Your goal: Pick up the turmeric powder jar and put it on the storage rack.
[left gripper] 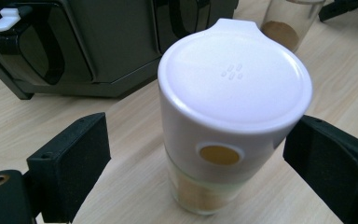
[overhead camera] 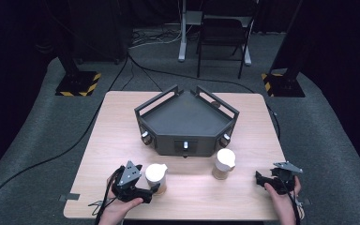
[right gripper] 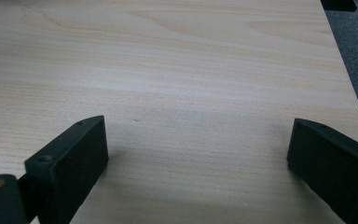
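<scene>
Wooden table [overhead camera: 122, 140], white-lidded clear jar [left gripper: 230, 121], brown powder inside

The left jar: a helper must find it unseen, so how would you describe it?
On the wooden table, in front of the dark tray, stand two white-lidded jars. The left jar is the one between the open jaws of the left gripper; the right jar stands alone.

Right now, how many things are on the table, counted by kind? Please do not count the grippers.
White-lidded jars with brown powder: 2, the left jar and the right jar
Dark grey trays with handles: 1, the tray
Total: 3
</scene>
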Action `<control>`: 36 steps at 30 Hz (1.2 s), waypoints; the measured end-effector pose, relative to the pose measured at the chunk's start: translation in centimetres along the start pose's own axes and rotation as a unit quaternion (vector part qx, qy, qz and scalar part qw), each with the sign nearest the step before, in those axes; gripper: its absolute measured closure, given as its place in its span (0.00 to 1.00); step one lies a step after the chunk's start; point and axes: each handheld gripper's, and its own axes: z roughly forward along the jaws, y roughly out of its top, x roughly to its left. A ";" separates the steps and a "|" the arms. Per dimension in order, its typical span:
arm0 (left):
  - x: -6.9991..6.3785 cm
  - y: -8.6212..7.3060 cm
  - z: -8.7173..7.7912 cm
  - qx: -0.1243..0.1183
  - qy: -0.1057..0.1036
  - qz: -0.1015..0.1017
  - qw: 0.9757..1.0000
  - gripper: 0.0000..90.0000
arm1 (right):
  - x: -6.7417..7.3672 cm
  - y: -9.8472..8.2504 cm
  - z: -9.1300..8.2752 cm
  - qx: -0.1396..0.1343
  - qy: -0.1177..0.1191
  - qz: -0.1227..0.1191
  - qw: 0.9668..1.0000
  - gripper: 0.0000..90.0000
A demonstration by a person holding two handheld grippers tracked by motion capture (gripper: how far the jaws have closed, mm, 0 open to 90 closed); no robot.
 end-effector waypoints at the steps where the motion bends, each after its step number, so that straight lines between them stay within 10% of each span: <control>1: -0.2 -0.1 0.1 -0.002 0.003 -0.002 1.000 0.08 | 0.0 0.0 0.0 0.000 0.000 0.000 1.000 0.05; 36: -3.9 -2.3 4.3 -0.061 0.054 -0.036 0.996 0.34 | 0.0 0.0 0.0 0.001 0.000 -0.001 1.000 0.04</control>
